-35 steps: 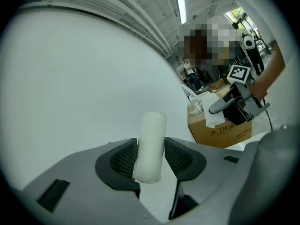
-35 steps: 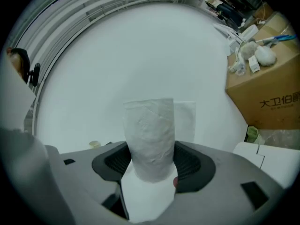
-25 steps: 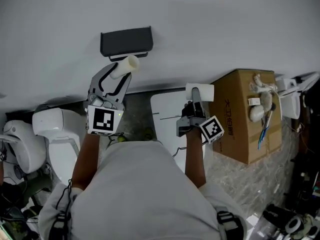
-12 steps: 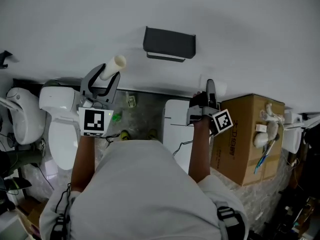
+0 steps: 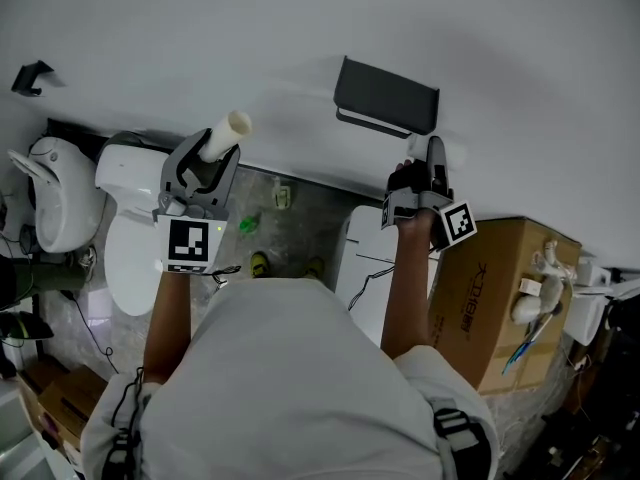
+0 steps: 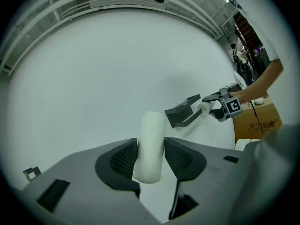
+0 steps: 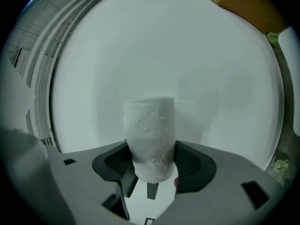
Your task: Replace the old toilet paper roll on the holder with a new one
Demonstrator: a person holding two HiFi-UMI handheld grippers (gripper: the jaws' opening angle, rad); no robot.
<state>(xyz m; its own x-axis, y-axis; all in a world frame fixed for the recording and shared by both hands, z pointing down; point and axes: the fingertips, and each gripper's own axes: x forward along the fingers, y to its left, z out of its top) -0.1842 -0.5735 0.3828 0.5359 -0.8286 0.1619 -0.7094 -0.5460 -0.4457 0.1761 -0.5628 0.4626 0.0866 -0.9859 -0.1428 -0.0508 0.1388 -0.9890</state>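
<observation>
Left hand-held gripper (image 5: 207, 160) clamps the bare tube (image 6: 150, 144); right hand-held gripper (image 5: 431, 164) clamps the new roll (image 7: 151, 139).

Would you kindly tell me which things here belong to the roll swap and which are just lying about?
Belongs to the job: bare old roll, in the left hand-held gripper; new toilet paper roll, in the right hand-held gripper; black wall holder.
Just lying about: toilet; cardboard box.

Old roll (image 5: 226, 131): bare pale cardboard tube, clamped in left hand-held gripper (image 5: 208, 160), tilted, well left of holder (image 5: 386, 97). Holder: dark bracket, wall-mtd. New roll (image 7: 150, 142): white, embossed, gripped by right hand-held gripper (image 5: 430, 163), just below holder.
</observation>
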